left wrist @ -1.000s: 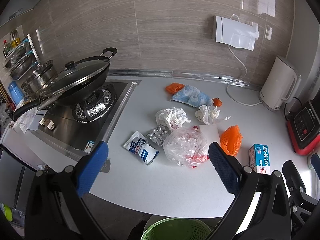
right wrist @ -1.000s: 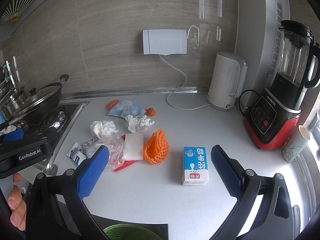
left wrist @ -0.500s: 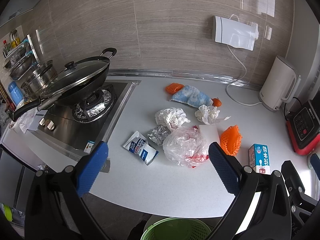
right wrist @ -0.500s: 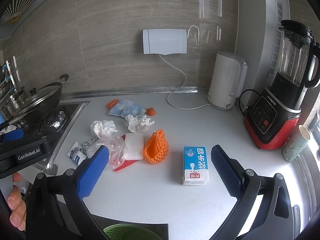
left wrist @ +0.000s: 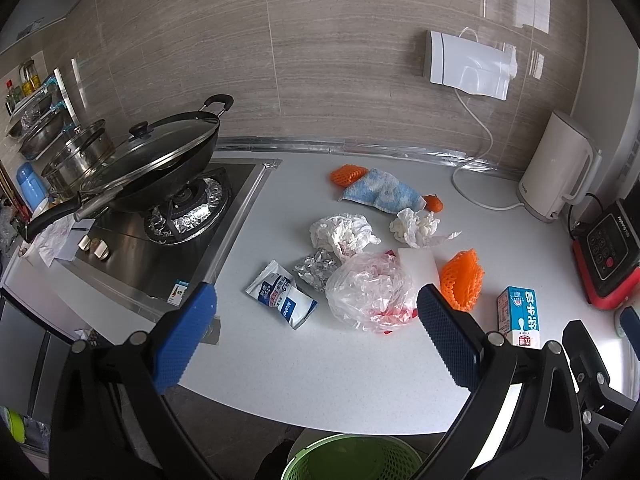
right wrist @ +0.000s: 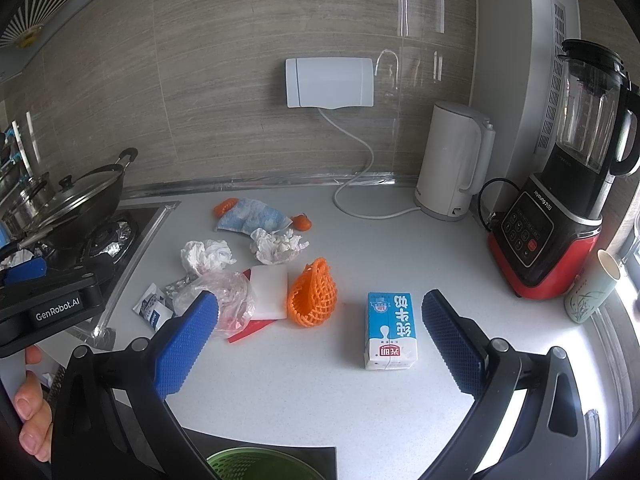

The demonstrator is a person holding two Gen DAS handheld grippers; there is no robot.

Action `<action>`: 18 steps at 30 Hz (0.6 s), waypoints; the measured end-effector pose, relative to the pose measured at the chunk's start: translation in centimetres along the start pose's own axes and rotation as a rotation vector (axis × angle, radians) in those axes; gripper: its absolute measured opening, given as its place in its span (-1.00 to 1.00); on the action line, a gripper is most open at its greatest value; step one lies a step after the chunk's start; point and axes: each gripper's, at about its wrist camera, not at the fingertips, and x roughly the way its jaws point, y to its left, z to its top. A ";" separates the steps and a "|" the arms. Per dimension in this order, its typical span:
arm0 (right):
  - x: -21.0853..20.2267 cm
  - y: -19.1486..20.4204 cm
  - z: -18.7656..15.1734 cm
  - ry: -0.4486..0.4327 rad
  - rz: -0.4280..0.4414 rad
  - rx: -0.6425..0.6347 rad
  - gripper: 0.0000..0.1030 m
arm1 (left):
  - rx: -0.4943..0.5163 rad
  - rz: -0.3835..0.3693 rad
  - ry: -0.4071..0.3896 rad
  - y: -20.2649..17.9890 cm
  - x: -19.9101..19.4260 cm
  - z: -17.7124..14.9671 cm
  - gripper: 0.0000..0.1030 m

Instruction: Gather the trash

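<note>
Both the left gripper (left wrist: 316, 340) and right gripper (right wrist: 320, 338) hover with fingers spread, empty, above the bench (right wrist: 320, 392). The milk carton (right wrist: 391, 330) lies flat just ahead of the right gripper: stiff, probably light if emptied, best pinched across its narrow sides. The plastic bag (left wrist: 370, 290) is limp and slippery; gather its bunched middle.

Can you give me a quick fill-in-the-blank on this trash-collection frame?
1. The milk carton lies on its ____.
2. The bin below the counter edge is ____.
3. Both the left gripper and the right gripper are ____ and empty.

Missing words: side; green; open
</note>
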 end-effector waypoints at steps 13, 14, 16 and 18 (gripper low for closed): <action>-0.3 0.0 -0.5 0.007 -0.016 0.013 0.96 | 0.015 -0.022 0.012 0.1 -0.2 -0.2 0.87; -0.5 0.0 -0.6 0.009 -0.019 0.016 0.96 | 0.016 -0.024 0.011 0.2 -0.3 -0.3 0.87; -0.7 -0.1 -0.8 0.009 -0.024 0.022 0.96 | 0.017 -0.033 0.011 0.3 -0.5 -0.4 0.87; -1.0 -0.1 -1.1 0.009 -0.030 0.027 0.96 | 0.021 -0.038 0.010 0.2 -0.7 -0.6 0.87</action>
